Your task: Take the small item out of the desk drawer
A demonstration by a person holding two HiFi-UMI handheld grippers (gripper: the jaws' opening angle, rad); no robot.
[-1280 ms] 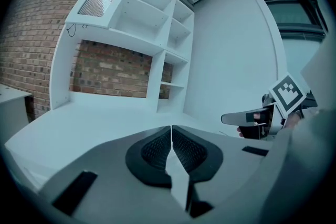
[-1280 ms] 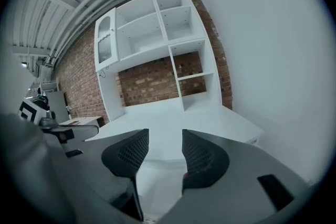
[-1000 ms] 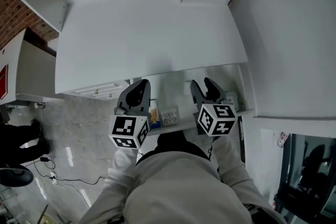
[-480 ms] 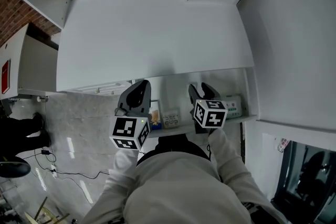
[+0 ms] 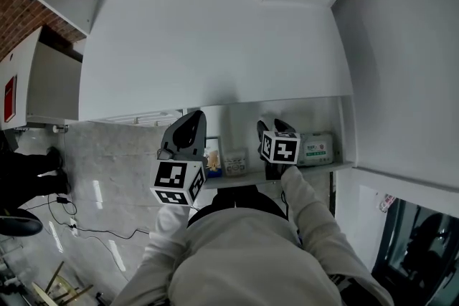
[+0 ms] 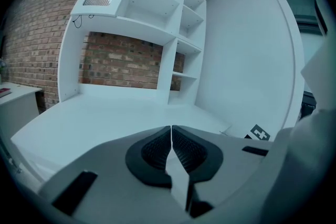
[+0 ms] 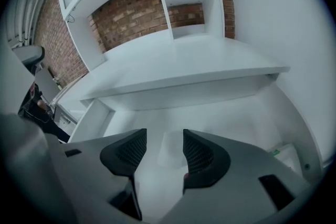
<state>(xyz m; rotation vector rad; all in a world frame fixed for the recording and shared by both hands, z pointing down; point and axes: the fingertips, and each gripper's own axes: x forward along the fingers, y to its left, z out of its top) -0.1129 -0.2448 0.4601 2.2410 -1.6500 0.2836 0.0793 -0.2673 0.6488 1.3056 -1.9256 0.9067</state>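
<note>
White desk (image 5: 215,32), drawer (image 5: 323,168) out under front edge. Right gripper (image 5: 271,125) over drawer middle, jaws opening, nothing between; box (image 5: 315,148) by right wall. Left gripper (image 5: 192,118) at drawer's left end, jaws closed, empty.

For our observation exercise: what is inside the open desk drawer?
A white-green box, a small white item and a yellow-blue pack. The right gripper, jaws opening on nothing, and the desktop hide the rest.

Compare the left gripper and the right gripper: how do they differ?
The left gripper has its jaws together; the right gripper has them apart and opening. The left gripper faces across the desk top; the right gripper points into the open drawer. Both hold nothing.
</note>
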